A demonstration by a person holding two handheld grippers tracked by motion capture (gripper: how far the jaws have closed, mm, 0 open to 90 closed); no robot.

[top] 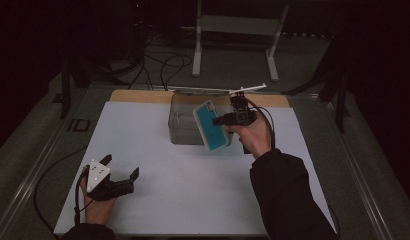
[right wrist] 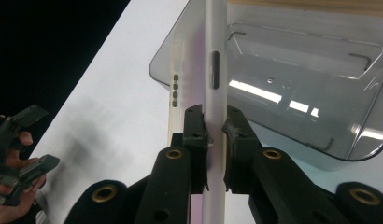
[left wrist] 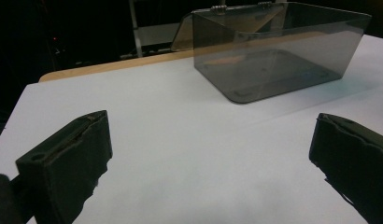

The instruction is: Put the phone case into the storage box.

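Note:
My right gripper [top: 220,120] is shut on a phone in a teal case [top: 211,125], held tilted in the air over the near edge of a clear smoky plastic box [top: 185,122]. In the right gripper view the phone [right wrist: 215,56] stands edge-on between the pads [right wrist: 196,130], its side button facing me, above the open box [right wrist: 315,93]. My left gripper [top: 121,168] rests low at the near left of the white table surface [top: 158,165], jaws wide apart with nothing between them. The left gripper view looks across bare table at the box [left wrist: 278,51].
The box's lid [top: 203,91] hangs open behind it toward the wooden table edge [top: 138,96]. A white stand [top: 235,30] and cables [top: 163,67] lie on the floor beyond the table. The person's dark sleeve [top: 285,195] crosses the near right.

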